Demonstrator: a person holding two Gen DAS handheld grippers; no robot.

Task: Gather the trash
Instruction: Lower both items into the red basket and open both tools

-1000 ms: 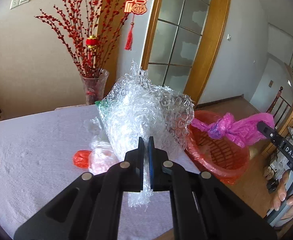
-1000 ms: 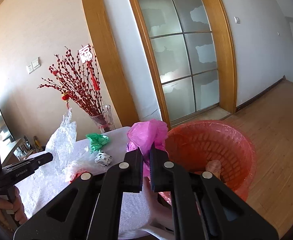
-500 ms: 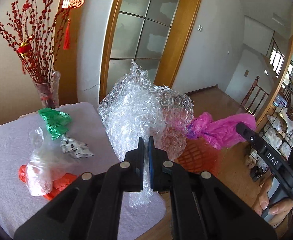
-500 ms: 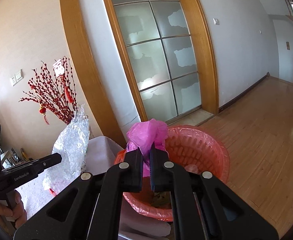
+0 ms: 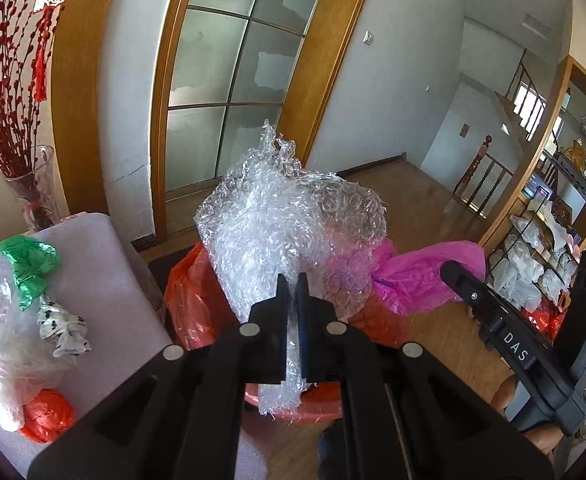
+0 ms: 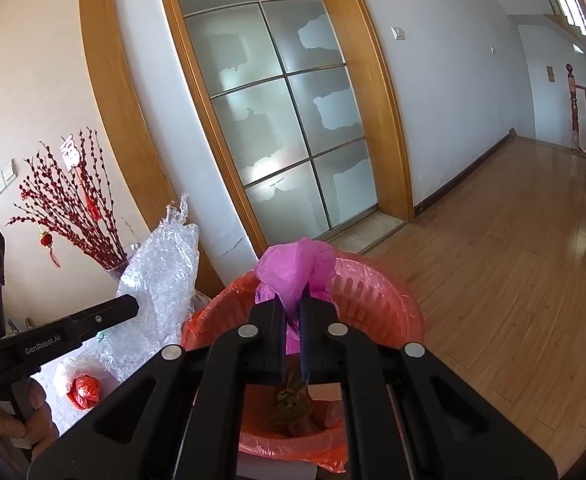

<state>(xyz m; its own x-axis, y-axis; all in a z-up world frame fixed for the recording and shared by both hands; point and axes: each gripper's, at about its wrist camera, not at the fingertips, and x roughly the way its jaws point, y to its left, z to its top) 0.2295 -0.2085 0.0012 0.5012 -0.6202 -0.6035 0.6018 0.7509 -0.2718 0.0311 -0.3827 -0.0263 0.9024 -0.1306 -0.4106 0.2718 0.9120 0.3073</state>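
Observation:
My left gripper (image 5: 291,286) is shut on a big wad of clear bubble wrap (image 5: 289,232) and holds it over the red trash basket (image 5: 189,292), which is lined with a red bag. My right gripper (image 6: 291,305) is shut on a crumpled pink plastic bag (image 6: 293,270) and holds it over the same basket (image 6: 377,300). The pink bag (image 5: 425,272) shows to the right in the left wrist view. The bubble wrap (image 6: 161,276) shows to the left in the right wrist view. Brown trash (image 6: 293,400) lies in the basket.
On the white tablecloth (image 5: 93,272) lie a green bag (image 5: 29,264), a black-spotted white scrap (image 5: 63,328), a clear bag (image 5: 17,356) and a red bag (image 5: 47,418). A glass vase with red branches (image 5: 33,196) stands at the table's back. Wooden floor (image 6: 513,260) lies right of the basket.
Both grippers have swung right, away from the table, with the bubble wrap and the pink bag. They now hang over the basket. Neither has let go.

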